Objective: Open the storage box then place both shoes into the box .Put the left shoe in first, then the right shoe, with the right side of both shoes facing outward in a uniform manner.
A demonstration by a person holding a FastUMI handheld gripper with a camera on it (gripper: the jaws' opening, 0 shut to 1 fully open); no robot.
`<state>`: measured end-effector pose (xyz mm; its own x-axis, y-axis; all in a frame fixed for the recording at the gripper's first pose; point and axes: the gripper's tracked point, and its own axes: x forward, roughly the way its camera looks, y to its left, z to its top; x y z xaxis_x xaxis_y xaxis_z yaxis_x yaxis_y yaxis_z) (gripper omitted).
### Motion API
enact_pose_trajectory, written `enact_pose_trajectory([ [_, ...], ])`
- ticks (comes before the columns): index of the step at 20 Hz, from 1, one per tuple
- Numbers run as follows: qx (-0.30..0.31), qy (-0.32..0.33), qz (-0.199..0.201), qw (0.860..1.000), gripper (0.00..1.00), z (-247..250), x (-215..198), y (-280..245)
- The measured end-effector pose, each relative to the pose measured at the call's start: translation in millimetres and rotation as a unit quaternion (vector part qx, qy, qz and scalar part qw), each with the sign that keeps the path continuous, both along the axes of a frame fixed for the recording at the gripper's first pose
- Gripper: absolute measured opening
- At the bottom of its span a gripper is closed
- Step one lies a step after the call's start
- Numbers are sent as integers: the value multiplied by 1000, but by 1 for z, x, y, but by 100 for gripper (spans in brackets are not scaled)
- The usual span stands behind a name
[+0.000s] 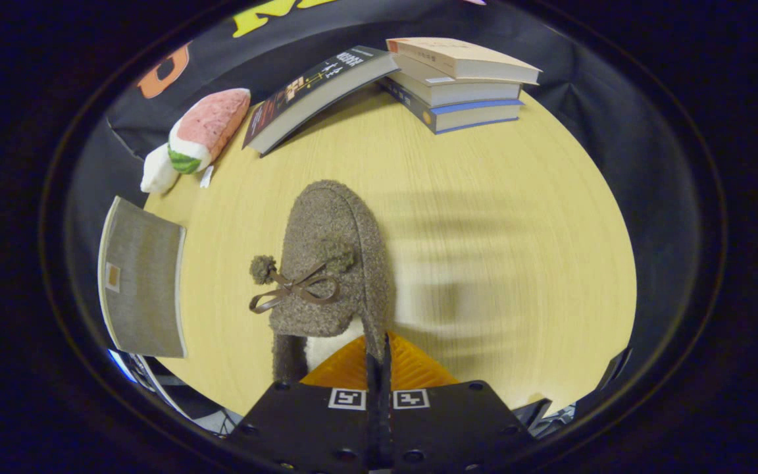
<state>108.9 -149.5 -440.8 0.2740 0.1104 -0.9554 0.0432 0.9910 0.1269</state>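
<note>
A brown fuzzy shoe [329, 263] with a ribbon bow and pompoms hangs above the wooden table [484, 217], toe pointing away from me. My gripper [379, 352] is shut on the shoe's collar at its right side, the fingers [412, 372] nearly together around the thin edge. The white lining shows just left of the fingers. A grey fabric storage box lid or panel [142, 280] lies to the left of the shoe at the table's edge.
A stack of three books [461, 82] sits at the far side, with a dark book [316, 92] leaning against it. A plush toy shaped like sushi [198, 135] lies far left. The shoe's shadow falls on the table to its right.
</note>
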Motion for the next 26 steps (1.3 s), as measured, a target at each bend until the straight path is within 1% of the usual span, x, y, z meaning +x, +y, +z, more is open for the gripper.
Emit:
enact_pose_trajectory([
  [3,18,-13,-10,1000,1,25,-9,9],
  [7,31,-35,-15,999,0,70,-19,29],
  [13,41,-78,-10,996,0,141,-25,86],
  [19,42,-97,4,994,0,185,-32,172],
  [26,75,-53,31,995,0,179,-44,316],
])
